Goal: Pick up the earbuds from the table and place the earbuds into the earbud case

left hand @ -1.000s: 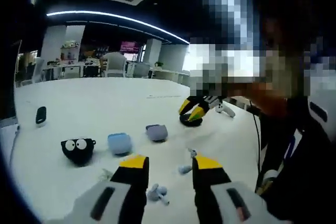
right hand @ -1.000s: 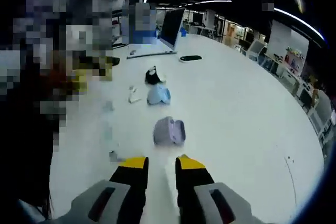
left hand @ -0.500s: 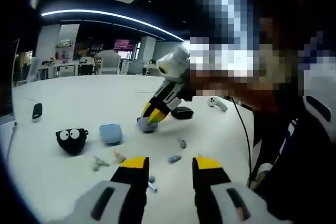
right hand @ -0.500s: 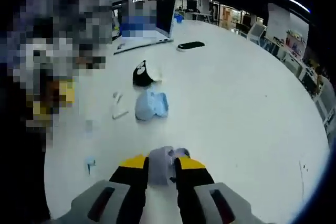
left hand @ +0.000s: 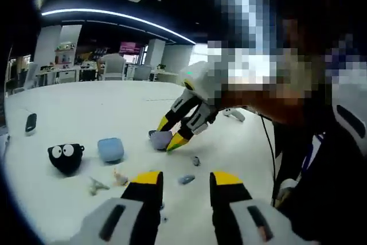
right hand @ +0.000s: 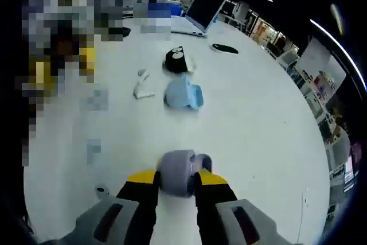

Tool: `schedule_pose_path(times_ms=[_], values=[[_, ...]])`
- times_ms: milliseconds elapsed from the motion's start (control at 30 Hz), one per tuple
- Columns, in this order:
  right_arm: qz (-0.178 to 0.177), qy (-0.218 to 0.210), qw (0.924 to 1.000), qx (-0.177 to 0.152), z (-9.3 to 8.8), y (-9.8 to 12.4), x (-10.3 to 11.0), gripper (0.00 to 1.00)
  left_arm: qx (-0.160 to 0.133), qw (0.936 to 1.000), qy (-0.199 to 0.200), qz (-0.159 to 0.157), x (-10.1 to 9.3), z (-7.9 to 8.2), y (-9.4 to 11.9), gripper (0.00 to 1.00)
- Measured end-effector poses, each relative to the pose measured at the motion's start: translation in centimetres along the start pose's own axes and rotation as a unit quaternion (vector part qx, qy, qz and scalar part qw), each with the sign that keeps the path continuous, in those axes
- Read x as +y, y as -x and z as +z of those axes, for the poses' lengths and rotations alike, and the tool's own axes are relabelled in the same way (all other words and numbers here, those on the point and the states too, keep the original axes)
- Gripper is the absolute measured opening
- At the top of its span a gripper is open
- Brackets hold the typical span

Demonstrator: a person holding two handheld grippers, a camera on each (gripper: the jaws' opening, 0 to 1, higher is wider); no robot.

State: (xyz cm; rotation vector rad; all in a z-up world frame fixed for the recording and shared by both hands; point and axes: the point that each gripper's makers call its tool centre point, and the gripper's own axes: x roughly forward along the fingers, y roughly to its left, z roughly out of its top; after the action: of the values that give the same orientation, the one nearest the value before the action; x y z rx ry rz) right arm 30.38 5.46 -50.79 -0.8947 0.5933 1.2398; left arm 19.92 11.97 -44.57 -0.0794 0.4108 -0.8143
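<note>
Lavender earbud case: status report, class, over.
Right tool shut on lavender earbud case. Left tool open, empty. Loose earbuds on table. Nothing blocking.

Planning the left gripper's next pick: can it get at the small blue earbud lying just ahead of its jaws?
Probably yes: the left gripper is open, and bare table lies between it and the earbud.

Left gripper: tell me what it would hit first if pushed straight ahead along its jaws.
Probably the small bluish earbud on the white table just beyond the open left gripper; past it sit the purple case and the right gripper. Depth is uncertain.
</note>
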Motion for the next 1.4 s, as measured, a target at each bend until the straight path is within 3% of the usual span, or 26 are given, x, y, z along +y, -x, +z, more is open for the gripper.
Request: schedule_pose_path(times_ms=[100,167,333,433,533,633,667,700,800,933,1067,1233,1400], values=[[-0.01,0.026,0.9995,-0.015,0.3,0.0,0.8,0.24,0.002,0.9999,0.016,-0.001,0.4,-0.2,-0.6,0.34],[-0.017,0.046,0.9984,-0.029,0.5,0.0,1.1,0.23,-0.006,0.9988,0.047,-0.007,0.8,0.1,-1.2,0.34],[-0.03,0.082,0.9929,-0.081,1.2,0.0,1.6,0.23,-0.026,0.9884,0.143,-0.045,2.0,0.8,-3.3,0.34],[-0.049,0.107,0.9868,-0.111,1.6,0.2,1.2,0.23,-0.023,0.987,0.154,-0.038,3.4,0.9,-4.7,0.34],[-0.051,0.112,0.9857,-0.116,1.7,0.3,1.2,0.23,-0.023,0.987,0.155,-0.034,3.7,1.0,-4.9,0.37],[-0.07,0.145,0.9729,-0.166,3.1,1.5,1.3,0.23,-0.02,0.9866,0.161,-0.02,4.8,1.5,-6.3,0.41],[-0.075,0.188,0.9602,-0.193,4.6,2.7,2.0,0.23,-0.017,0.9885,0.149,-0.02,4.5,1.9,-6.9,0.41],[-0.081,0.209,0.9542,-0.198,5.1,3.2,1.9,0.23,-0.015,0.9899,0.139,-0.026,4.1,2.1,-7.2,0.41],[-0.07,0.238,0.9461,-0.208,6.0,3.7,3.1,0.23,-0.018,0.991,0.128,-0.034,3.4,2.5,-7.4,0.38],[-0.073,0.257,0.9405,-0.209,6.7,3.8,3.8,0.24,-0.036,0.991,0.12,-0.047,2.5,3.4,-7.1,0.23],[-0.071,0.263,0.9375,-0.216,7.1,4.2,3.8,0.24,-0.054,0.9955,0.065,-0.042,2.4,4.0,-6.7,0.21],[-0.056,0.267,0.9363,-0.222,7.6,3.9,4.5,0.24,-0.052,0.9966,0.044,-0.046,2.1,3.3,-5.6,0.19],[-0.05,0.271,0.9303,-0.242,8.9,3.9,4.8,0.24,-0.084,0.9952,0.035,-0.038,2.3,3.7,-4.0,0.18]])
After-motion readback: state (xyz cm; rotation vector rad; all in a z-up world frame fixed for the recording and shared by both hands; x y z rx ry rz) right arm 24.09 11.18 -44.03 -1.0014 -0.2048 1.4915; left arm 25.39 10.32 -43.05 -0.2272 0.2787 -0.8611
